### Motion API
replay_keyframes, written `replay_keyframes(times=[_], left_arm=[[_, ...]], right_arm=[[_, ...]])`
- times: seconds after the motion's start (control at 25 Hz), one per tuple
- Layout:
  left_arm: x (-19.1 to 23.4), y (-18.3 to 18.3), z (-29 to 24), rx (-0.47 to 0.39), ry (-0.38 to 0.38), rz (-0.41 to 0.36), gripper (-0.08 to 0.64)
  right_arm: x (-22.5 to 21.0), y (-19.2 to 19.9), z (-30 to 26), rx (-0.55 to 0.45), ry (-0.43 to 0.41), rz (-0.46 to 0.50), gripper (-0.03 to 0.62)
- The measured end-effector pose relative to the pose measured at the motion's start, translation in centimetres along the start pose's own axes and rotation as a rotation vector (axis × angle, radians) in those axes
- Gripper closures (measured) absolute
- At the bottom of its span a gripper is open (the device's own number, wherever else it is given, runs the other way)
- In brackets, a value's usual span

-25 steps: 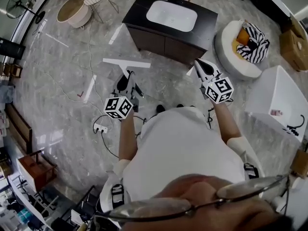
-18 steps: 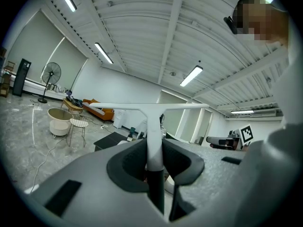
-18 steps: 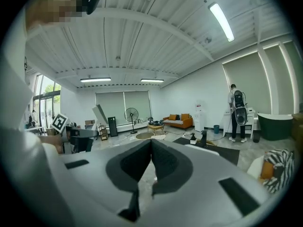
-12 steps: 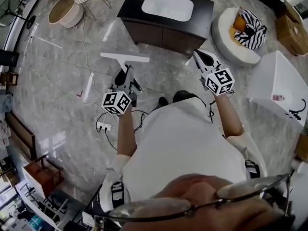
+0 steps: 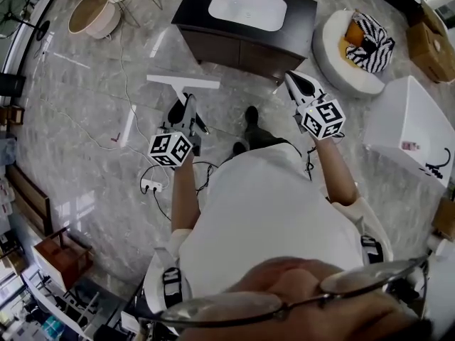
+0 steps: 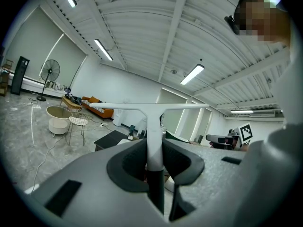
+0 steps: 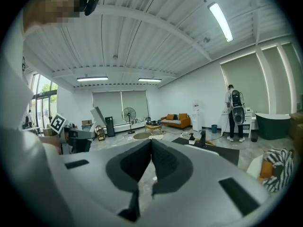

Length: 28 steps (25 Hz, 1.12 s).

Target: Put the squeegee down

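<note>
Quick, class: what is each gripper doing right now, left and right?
Left gripper: closed on the squeegee handle.
Right gripper: closed, nothing between its jaws.

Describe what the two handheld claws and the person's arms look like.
The left claw and the right claw share one design: broad pale grey moulded jaws lined with black pads. Each carries a white cube printed with black square markers. The person wears a white short-sleeved top.

The grey marble floor (image 5: 78, 119) carries a dark sink cabinet (image 5: 213, 45), a round white seat (image 5: 333, 73) and a power strip (image 5: 149, 185).
</note>
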<state>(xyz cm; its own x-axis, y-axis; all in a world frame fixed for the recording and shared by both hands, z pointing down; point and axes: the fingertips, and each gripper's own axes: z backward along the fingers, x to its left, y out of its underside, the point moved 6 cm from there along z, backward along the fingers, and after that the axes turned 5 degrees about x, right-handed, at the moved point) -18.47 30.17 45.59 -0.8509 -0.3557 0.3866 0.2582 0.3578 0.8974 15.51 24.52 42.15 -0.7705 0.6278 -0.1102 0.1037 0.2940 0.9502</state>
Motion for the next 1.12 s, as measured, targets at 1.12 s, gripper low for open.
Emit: replay_keyframes(times=[1.12], left_arm=[[5.2, -7.6, -19.0, -0.008, -0.149, 0.014, 0.477]], right_arm=[[-16.3, -5.0, -19.8, 0.026, -0.167, -0.069, 0.588]])
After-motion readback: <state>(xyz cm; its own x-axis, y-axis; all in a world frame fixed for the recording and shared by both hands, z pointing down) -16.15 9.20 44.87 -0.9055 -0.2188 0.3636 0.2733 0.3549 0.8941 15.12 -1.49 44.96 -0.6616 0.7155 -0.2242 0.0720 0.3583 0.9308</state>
